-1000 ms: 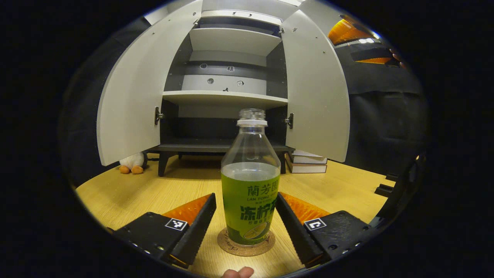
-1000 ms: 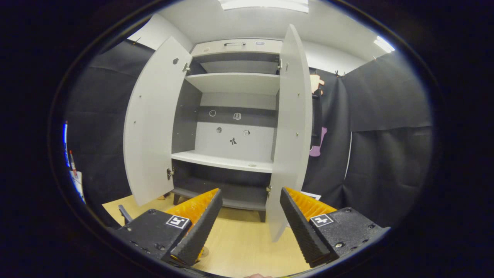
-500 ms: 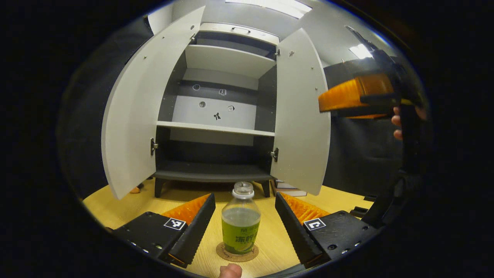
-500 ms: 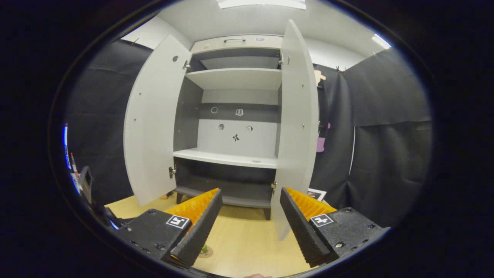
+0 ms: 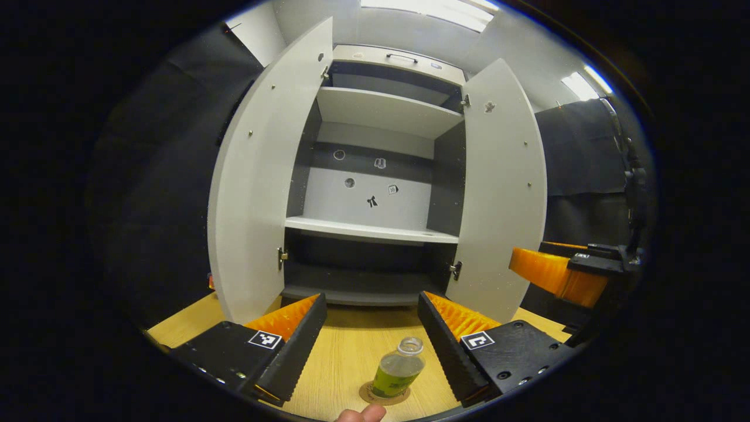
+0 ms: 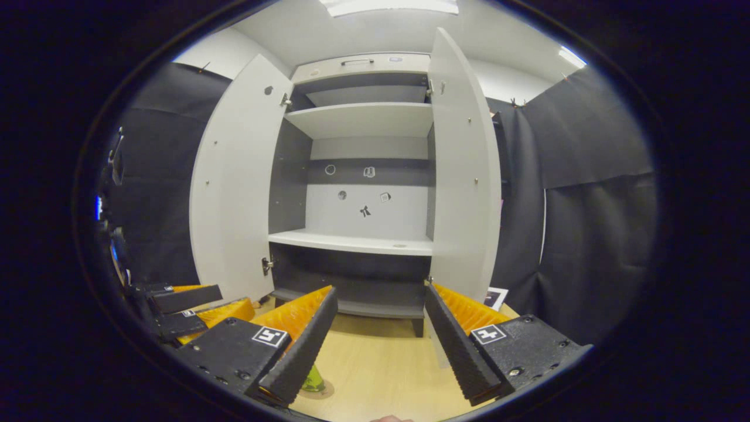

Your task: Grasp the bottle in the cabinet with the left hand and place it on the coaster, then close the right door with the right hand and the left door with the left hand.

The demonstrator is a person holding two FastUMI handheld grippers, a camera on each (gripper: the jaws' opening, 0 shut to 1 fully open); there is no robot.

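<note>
Left gripper view: rides the left gripper (image 5: 371, 340), above the wooden table (image 5: 345, 363), facing the open cabinet (image 5: 375, 193) head-on and tipped slightly down, so the bottle (image 5: 398, 369) on the coaster (image 5: 384, 395) sits low in frame; the cabinet is fairly near.
Right gripper view: rides the right gripper (image 6: 379, 337), facing the same cabinet (image 6: 357, 193) from a little further right, about as near.
Shared: both doors, shelves, table.
Cross-sight: right gripper (image 5: 556, 275) at the left gripper view's right edge; left gripper (image 6: 193, 305) at the right gripper view's lower left.
</note>
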